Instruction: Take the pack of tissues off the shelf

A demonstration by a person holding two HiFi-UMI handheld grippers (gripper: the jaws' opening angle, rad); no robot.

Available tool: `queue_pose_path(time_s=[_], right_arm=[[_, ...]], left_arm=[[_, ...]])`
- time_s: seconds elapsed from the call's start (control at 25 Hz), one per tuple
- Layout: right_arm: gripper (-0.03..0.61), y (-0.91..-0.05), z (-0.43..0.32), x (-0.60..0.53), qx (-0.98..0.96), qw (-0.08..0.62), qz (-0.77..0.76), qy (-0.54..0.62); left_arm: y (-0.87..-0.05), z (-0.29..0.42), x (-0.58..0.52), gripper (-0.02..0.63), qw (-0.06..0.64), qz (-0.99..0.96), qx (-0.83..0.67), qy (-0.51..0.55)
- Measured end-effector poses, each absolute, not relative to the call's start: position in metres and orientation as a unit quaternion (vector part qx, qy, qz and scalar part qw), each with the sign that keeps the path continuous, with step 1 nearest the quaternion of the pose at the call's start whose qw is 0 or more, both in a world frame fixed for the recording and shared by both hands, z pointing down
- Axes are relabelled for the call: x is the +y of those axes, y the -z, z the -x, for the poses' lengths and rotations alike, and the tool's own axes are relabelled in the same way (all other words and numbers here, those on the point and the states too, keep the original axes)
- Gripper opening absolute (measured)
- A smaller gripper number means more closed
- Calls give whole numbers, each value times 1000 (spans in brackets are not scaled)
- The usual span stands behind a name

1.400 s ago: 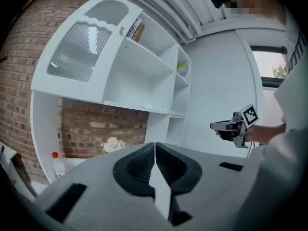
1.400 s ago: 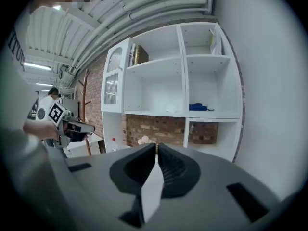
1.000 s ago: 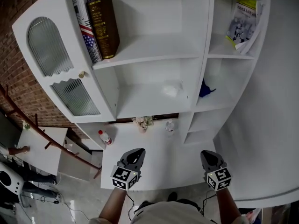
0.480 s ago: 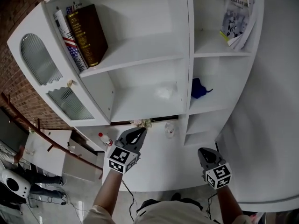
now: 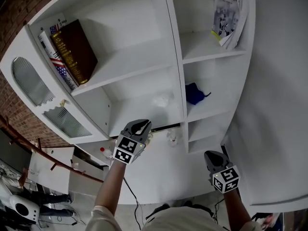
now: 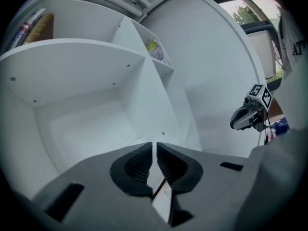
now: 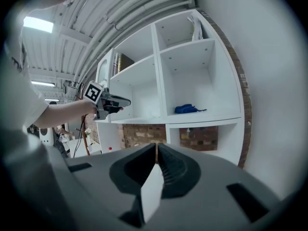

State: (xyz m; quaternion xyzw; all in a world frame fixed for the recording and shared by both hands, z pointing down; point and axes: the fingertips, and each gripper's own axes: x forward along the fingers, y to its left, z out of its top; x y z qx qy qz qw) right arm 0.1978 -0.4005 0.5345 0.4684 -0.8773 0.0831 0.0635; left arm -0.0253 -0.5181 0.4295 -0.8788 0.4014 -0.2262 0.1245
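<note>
The pack of tissues (image 5: pixel 161 100), a pale crinkled packet, lies on the middle shelf (image 5: pixel 139 110) of the white shelf unit, near the upright divider. My left gripper (image 5: pixel 143 124) is raised at that shelf's front edge, just below and left of the pack, with its jaws shut and nothing between them. In the left gripper view its jaws (image 6: pixel 154 146) point into the bare white compartment, and the pack does not show there. My right gripper (image 5: pixel 211 154) hangs lower at the right, over the white counter (image 5: pixel 163 177), shut and empty (image 7: pixel 156 148).
Two books (image 5: pixel 72 52) lean on the upper left shelf. A magazine (image 5: pixel 226 13) stands at the top right, and a blue cloth (image 5: pixel 194 93) lies in the compartment right of the divider. A small clear bottle (image 5: pixel 172 137) and a red-capped bottle (image 5: pixel 107 153) stand on the counter.
My left gripper has risen from above the counter and moved forward to the middle shelf's front edge, rolling a little. The right gripper has shifted slightly. Both stay shut.
</note>
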Motion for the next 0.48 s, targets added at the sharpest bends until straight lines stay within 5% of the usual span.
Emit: queue_pose_path(time_s=[0.4,0.48], right_arm=[[34,-533,-190,-418,-874,66,-474,-84],[34,-533,-184,-422,-877,67,-469,-84]], left_arm=[[-419,5,-596,32,167,873,357,287],[-420,3,-611,85,167,872,347,303]])
